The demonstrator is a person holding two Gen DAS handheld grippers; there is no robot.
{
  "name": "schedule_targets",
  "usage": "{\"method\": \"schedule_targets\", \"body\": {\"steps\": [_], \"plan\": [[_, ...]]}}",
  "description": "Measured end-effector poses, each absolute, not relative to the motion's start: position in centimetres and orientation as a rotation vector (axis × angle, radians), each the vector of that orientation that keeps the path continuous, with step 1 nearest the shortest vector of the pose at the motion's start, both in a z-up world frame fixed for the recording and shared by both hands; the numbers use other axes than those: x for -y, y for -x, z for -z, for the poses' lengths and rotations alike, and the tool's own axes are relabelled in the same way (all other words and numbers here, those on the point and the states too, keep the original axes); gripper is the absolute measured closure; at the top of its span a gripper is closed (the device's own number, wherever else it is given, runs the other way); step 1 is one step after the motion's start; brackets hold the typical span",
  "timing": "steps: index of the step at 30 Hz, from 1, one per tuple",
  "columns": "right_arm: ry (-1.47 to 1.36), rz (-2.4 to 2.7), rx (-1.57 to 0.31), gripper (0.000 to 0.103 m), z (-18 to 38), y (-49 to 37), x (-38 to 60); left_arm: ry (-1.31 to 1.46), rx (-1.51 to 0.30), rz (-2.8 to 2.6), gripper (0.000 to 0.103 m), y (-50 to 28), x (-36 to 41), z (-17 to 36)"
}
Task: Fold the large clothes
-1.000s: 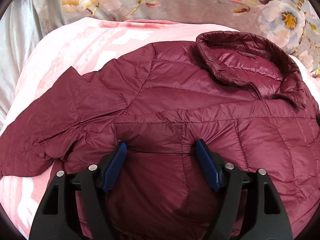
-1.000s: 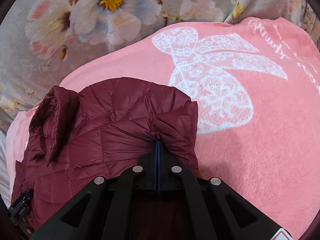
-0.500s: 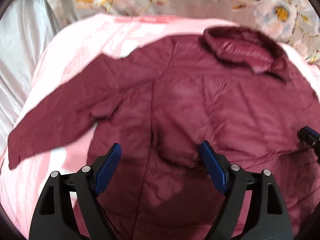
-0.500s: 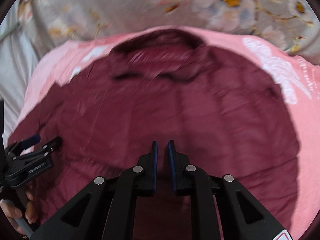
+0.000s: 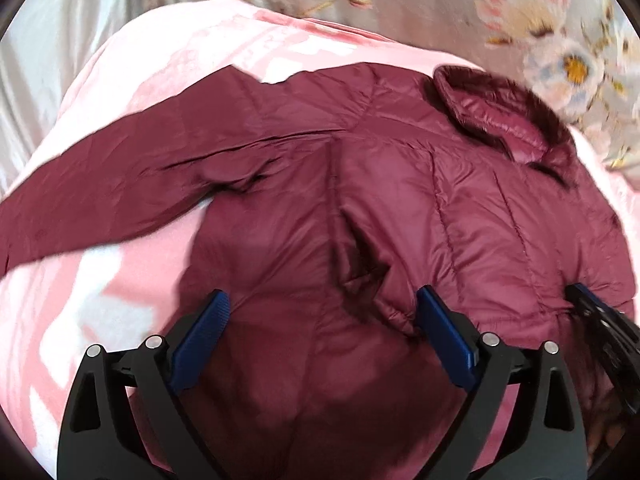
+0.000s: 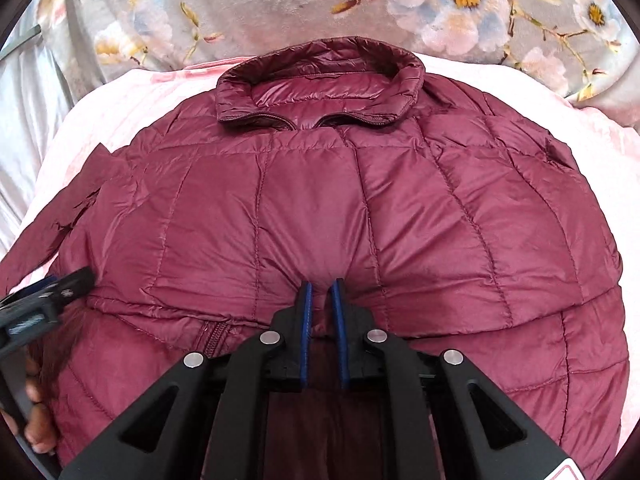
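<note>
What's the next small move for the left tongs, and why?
Probably reach the left tongs toward the sleeve. Their jaws have just been opening and grip nothing, and that sleeve lies stretched across the pink blanket, not yet folded over the jacket.

A pink blanket (image 5: 132, 92) lies over floral bedding (image 6: 280, 0).

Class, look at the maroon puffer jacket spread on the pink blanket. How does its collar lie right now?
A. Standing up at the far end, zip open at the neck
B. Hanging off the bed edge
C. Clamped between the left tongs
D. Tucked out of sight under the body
A: the collar stands raised at the far end of the jacket, its zip parted at the neck.
</note>
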State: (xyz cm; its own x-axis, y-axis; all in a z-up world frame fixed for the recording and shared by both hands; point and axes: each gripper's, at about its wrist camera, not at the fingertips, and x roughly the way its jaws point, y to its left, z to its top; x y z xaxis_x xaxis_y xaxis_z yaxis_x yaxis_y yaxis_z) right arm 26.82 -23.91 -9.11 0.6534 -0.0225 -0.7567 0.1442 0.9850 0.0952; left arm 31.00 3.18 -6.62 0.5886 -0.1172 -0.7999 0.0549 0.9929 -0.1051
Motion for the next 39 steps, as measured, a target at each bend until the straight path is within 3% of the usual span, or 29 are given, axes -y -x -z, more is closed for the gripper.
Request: {"method": "schedule_targets", "body": {"steps": [6, 16, 25, 26, 28, 29, 30, 31, 39], "plan": [[-0.141, 0.136, -0.862, 0.092, 8.6, -26.4, 23.8, 0.211, -0.963, 0.066, 0.011, -27.2, -11.3, 5.2], [-0.110, 0.006, -0.832, 0.070, 5.8, -20.4, 14.9, 0.401, -0.936, -0.286, 0.010, -24.4, -30.3, 5.6], [-0.027, 0.017, -0.837, 0.060, 7.2, -18.0, 11.5, 0.670, -0.833, -0.419, 0.012, -27.1, -38.4, 7.4], [-0.038, 0.019, -0.839, 0.060, 7.2, -17.8, 11.7, 0.665, -0.822, -0.421, 0.016, -28.0, -38.5, 7.3], [-0.064, 0.024, -0.840, 0.059, 7.1, -17.4, 12.1, 0.653, -0.844, -0.406, 0.049, -29.9, -38.0, 7.2], [-0.079, 0.028, -0.840, 0.059, 7.1, -17.2, 12.4, 0.644, -0.861, -0.386, 0.061, -31.1, -37.5, 6.9], [-0.093, 0.031, -0.841, 0.059, 7.0, -17.0, 12.7, 0.639, -0.873, -0.353, 0.087, -32.0, -36.9, 6.6], [-0.102, 0.029, -0.841, 0.059, 6.9, -16.8, 12.9, 0.633, -0.876, -0.330, 0.097, -32.2, -36.7, 6.2], [-0.210, 0.107, -0.850, 0.059, 5.9, -14.8, 17.6, 0.328, -0.728, 0.033, 0.097, -34.2, -18.6, -5.3]]}}
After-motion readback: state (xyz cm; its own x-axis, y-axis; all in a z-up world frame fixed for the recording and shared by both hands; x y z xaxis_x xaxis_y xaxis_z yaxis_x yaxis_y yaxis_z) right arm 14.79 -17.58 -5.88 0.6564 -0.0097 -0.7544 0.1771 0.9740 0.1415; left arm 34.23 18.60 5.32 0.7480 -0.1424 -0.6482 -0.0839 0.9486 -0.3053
